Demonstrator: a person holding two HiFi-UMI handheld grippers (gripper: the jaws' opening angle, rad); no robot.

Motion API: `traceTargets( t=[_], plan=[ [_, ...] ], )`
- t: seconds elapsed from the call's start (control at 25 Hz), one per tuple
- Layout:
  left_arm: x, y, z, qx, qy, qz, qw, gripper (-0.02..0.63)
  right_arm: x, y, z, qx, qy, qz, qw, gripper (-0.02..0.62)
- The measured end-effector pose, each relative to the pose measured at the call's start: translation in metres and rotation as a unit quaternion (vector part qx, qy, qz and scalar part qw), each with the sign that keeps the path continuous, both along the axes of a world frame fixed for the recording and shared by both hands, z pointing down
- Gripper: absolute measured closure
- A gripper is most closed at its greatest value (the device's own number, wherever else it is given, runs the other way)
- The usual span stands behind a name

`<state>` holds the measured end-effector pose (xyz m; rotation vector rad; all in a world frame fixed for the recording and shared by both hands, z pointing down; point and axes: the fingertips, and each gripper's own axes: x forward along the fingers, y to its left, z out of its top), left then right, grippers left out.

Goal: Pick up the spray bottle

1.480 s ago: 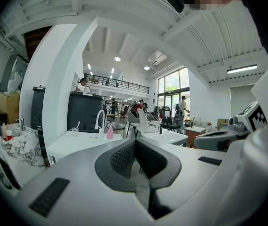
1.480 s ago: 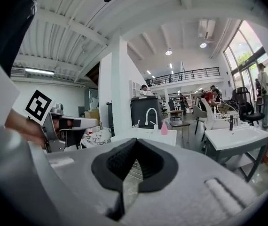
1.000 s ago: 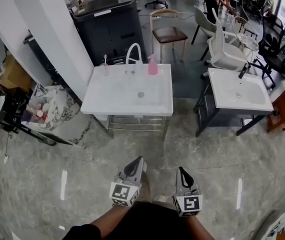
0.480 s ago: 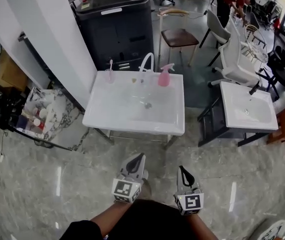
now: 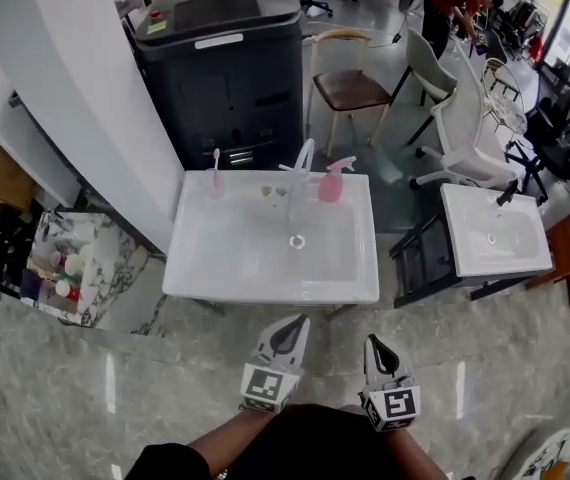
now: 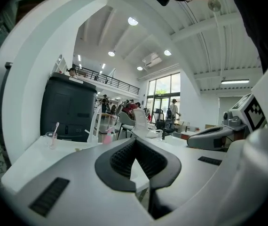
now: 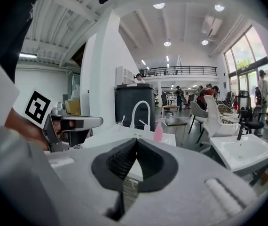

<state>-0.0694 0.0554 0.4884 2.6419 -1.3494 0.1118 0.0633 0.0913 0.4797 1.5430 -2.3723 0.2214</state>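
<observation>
A pink spray bottle (image 5: 332, 182) stands upright at the back right of a white sink basin (image 5: 205, 278), just right of the white arched faucet (image 5: 302, 164). It also shows small in the left gripper view as the spray bottle (image 6: 108, 134) and in the right gripper view as the spray bottle (image 7: 158, 130). My left gripper (image 5: 293, 330) and right gripper (image 5: 378, 350) hover side by side just short of the basin's front edge, both shut and empty, pointing toward the sink.
A clear cup with a pink toothbrush (image 5: 214, 180) stands at the basin's back left. A black cabinet (image 5: 223, 63) and a wooden chair (image 5: 350, 83) stand behind it. A second sink (image 5: 493, 230) is to the right, a white wall (image 5: 55, 88) to the left.
Both grippers and the head have moved forward to the sink; the basin now lies closer, with its front edge just ahead of the fingertips. Both jaws stayed shut.
</observation>
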Motion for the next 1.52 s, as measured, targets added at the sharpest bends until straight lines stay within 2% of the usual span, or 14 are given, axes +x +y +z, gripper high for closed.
traceTargets(
  t=[0.16,0.44,0.6,0.76,0.84,1.04,1.16,1.36,1.4,1.52],
  plan=[
    [-0.004,-0.023,-0.011,0.006,0.016,0.016,0.9997,0.591,-0.004,-0.018,-0.002,-0.017,0.007,0.023,1.000,0.597],
    [-0.021,-0.047,-0.011,0.008,0.015,0.012,0.9998,0.591,-0.015,-0.044,0.002,-0.009,-0.009,0.030,0.999,0.597],
    [-0.014,-0.057,-0.009,0.014,0.013,0.012,0.9997,0.591,-0.010,-0.052,0.003,-0.011,-0.013,0.045,0.999,0.597],
    [-0.013,-0.064,0.000,0.001,0.010,0.004,0.9999,0.590,-0.013,-0.058,0.013,-0.017,-0.025,0.049,0.998,0.597],
    [-0.012,-0.067,0.006,0.002,-0.002,0.008,1.0000,0.591,-0.014,-0.064,0.012,-0.012,-0.033,0.050,0.998,0.597],
    [-0.010,-0.088,0.007,0.001,-0.004,0.006,1.0000,0.591,-0.010,-0.089,0.004,0.011,-0.055,0.047,0.997,0.597],
    [0.000,-0.103,0.008,-0.027,0.023,0.001,0.9994,0.591,-0.003,-0.107,0.012,0.006,-0.055,0.049,0.997,0.597],
    [0.029,-0.143,0.021,0.010,-0.042,0.038,0.9983,0.591,0.019,-0.149,0.023,-0.003,-0.059,0.061,0.996,0.597],
    [0.036,-0.153,0.020,0.007,-0.039,0.042,0.9984,0.591,0.024,-0.159,0.023,-0.002,-0.059,0.062,0.996,0.597],
    [0.059,-0.183,0.013,-0.023,0.005,0.047,0.9986,0.591,0.039,-0.191,0.024,0.001,-0.060,0.063,0.996,0.597]
  ],
)
